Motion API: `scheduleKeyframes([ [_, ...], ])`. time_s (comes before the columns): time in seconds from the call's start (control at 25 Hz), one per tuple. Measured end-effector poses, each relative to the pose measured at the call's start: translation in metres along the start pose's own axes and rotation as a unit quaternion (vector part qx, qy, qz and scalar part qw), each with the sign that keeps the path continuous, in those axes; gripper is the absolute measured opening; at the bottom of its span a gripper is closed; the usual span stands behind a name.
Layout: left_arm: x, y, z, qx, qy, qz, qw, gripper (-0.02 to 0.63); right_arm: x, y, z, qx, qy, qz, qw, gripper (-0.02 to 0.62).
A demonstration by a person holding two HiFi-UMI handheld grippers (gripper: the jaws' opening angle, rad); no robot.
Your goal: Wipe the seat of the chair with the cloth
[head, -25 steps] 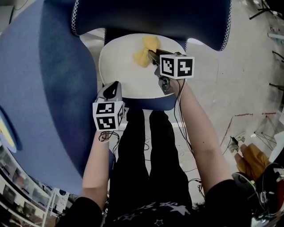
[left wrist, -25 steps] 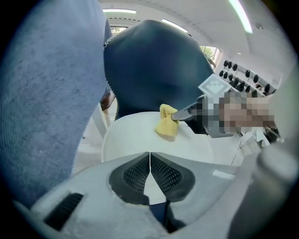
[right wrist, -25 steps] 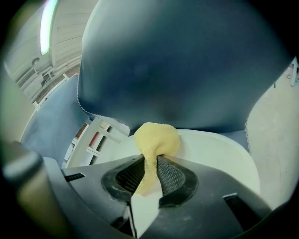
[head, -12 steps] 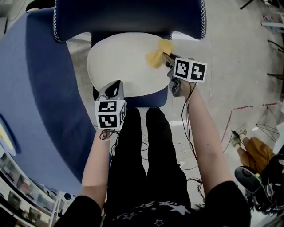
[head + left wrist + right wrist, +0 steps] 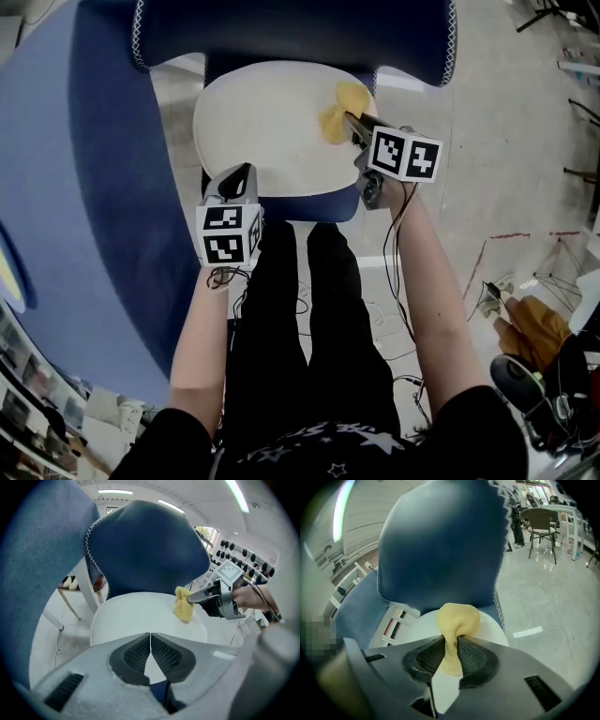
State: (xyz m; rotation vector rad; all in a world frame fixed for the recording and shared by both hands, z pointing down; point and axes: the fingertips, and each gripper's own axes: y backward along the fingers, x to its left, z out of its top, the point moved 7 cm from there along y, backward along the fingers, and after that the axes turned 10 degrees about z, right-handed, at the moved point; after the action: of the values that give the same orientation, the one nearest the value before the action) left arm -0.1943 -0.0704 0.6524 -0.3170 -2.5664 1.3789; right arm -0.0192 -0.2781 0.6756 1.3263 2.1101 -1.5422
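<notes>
Closest to the camera in the head view are the person's legs in black trousers (image 5: 309, 319), standing just before the chair, with a bare forearm (image 5: 202, 347) on each side reaching forward; the left gripper (image 5: 246, 171) sits at the front left edge of the round cream-white padded seat (image 5: 262, 112), its jaws pressed together with nothing between them, and whether it touches the seat cannot be told; the right gripper (image 5: 349, 118) reaches further in over the right side of the seat, its jaws clenched on a bunched yellow cloth (image 5: 337, 111); the cloth bulges out beyond the jaw tips and hangs a little below them, lying on the right rear part of the seat, close to the edge and near the backrest; behind the seat rises the dark blue upholstered backrest with white zigzag stitching along its rim (image 5: 291, 28); to the left of the chair stands a large lighter blue padded piece of furniture (image 5: 84, 187); to the right lies pale glossy floor (image 5: 506, 141); far off, in the right gripper view, a brown chair (image 5: 541, 522) stands by a white table (image 5: 569, 509).
</notes>
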Motion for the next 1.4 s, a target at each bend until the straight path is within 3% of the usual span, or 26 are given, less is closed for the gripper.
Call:
scheduleKeyframes([
  [0.24,0.043,0.004,-0.009,-0.001,0.025,0.027,0.9993,0.021,0.073,-0.052,-0.018,0.045,0.02,0.072,0.996,0.081],
  [0.44,0.072,0.016,-0.02,0.005,0.052,0.052,0.9973,0.021,0.151,-0.101,-0.044,0.11,0.052,0.144,0.982,0.081],
  [0.6,0.086,0.014,-0.028,0.014,0.06,0.053,0.9967,0.021,0.187,-0.138,-0.061,0.149,0.084,0.171,0.97,0.081],
  [0.8,0.103,0.003,-0.039,0.028,0.068,0.055,0.9958,0.021,0.188,-0.174,-0.065,0.188,0.106,0.169,0.962,0.081],
  [1.0,0.108,0.009,-0.04,0.034,0.079,0.058,0.9946,0.021,0.18,-0.165,-0.059,0.196,0.134,0.15,0.96,0.081],
  [1.4,0.063,-0.001,-0.018,0.035,0.033,0.016,0.9987,0.021,0.109,-0.108,-0.051,0.168,0.104,0.094,0.976,0.083],
])
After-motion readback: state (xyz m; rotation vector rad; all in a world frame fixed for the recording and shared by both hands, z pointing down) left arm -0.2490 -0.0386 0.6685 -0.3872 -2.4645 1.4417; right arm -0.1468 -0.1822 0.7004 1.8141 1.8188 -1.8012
